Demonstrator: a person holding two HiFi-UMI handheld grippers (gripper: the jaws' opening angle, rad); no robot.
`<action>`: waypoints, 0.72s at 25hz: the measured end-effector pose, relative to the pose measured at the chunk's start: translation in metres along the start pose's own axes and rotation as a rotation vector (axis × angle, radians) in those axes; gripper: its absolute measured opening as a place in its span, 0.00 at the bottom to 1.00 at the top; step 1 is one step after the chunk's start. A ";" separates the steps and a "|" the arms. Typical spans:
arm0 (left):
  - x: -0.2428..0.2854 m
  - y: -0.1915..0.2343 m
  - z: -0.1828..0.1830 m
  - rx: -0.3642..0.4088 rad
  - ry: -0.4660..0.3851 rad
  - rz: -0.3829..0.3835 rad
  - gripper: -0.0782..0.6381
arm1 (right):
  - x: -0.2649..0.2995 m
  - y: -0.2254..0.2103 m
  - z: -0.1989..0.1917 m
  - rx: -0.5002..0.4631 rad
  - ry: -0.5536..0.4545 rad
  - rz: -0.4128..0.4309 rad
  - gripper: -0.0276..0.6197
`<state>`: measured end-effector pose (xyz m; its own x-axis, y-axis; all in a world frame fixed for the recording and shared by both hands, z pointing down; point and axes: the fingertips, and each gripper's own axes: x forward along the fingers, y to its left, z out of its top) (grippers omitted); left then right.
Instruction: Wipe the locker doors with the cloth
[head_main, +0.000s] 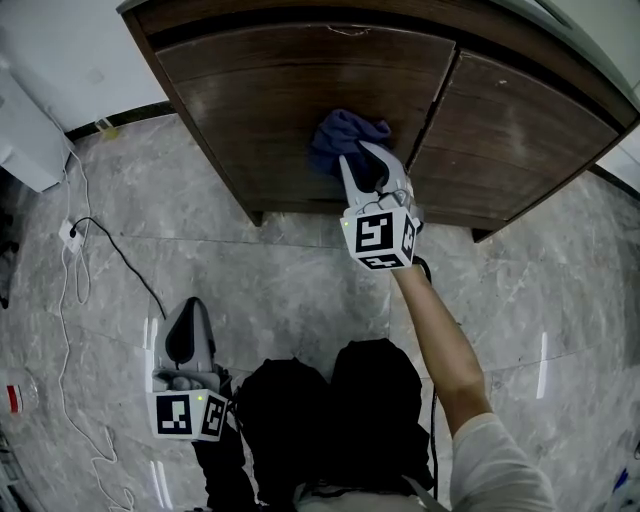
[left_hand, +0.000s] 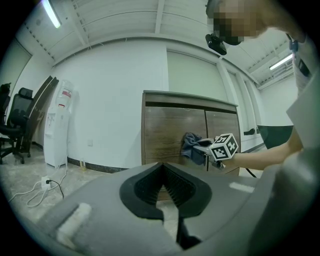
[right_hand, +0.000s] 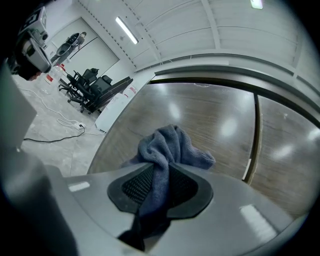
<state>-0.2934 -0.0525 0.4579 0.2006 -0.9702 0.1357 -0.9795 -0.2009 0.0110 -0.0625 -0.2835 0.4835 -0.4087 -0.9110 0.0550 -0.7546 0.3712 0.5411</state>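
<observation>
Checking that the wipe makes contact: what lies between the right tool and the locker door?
Only the blue cloth, clamped in the right tool and bunched against the left locker door; the right gripper view shows it best.

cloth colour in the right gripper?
Dusty blue-grey cloth, clearest in the right gripper view.

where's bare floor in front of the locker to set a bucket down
Bare floor lies between the base of the locker, the black cable and the person's legs. Another bare patch lies right of the outstretched arm. The left edge is crowded with cords and a power strip.
</observation>
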 end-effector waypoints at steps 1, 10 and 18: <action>0.000 -0.001 0.000 0.000 0.001 -0.001 0.11 | -0.002 -0.004 -0.003 0.003 0.004 -0.008 0.18; 0.003 -0.011 0.001 0.011 0.001 -0.013 0.11 | -0.021 -0.034 -0.029 0.049 0.036 -0.071 0.18; 0.002 -0.014 0.003 0.018 0.004 -0.015 0.11 | -0.031 -0.042 -0.061 0.155 0.088 -0.121 0.18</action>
<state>-0.2791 -0.0522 0.4555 0.2152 -0.9665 0.1397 -0.9759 -0.2180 -0.0046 0.0128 -0.2812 0.5101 -0.2691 -0.9603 0.0739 -0.8682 0.2751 0.4130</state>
